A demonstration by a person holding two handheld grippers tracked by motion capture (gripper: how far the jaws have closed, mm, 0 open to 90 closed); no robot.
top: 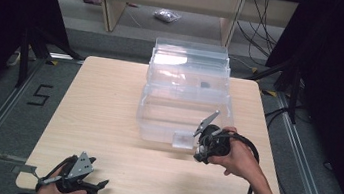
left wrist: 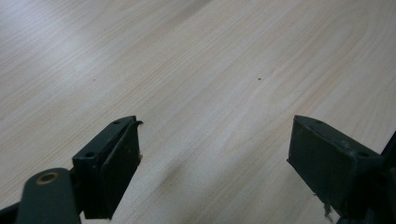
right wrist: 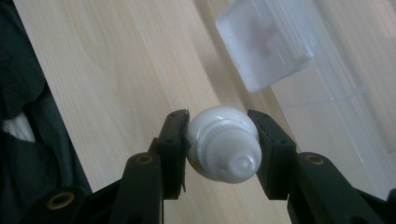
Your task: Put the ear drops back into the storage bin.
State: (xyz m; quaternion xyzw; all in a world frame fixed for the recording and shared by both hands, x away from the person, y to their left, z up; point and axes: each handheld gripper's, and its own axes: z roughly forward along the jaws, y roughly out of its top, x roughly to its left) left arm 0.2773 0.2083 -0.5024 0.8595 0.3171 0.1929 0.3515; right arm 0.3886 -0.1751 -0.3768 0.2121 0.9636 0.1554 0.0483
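While the right gripper (right wrist: pixel 218 144) is clamping a small white bottle (right wrist: pixel 223 142) between its two black jaws at lower centre of the right gripper view, the bottle's ribbed neck and nozzle are pointing toward the camera and both pads are pressing on its rounded body. In the high view that right gripper (top: pixel 201 151) is sitting right of centre, just in front of the clear plastic storage box (top: pixel 186 91), near the box's small front tab (top: pixel 183 140); the bottle itself is too small to make out there. The same tab (right wrist: pixel 264 44) is showing as a frosted block at upper right of the right gripper view, apart from the bottle. The left gripper (top: pixel 98 184) is lying at lower left of the high view on the wooden table (top: pixel 102 113), the hand around it. In the left gripper view its jaws are standing wide apart with bare tabletop (left wrist: pixel 196 84) between them, holding nothing.
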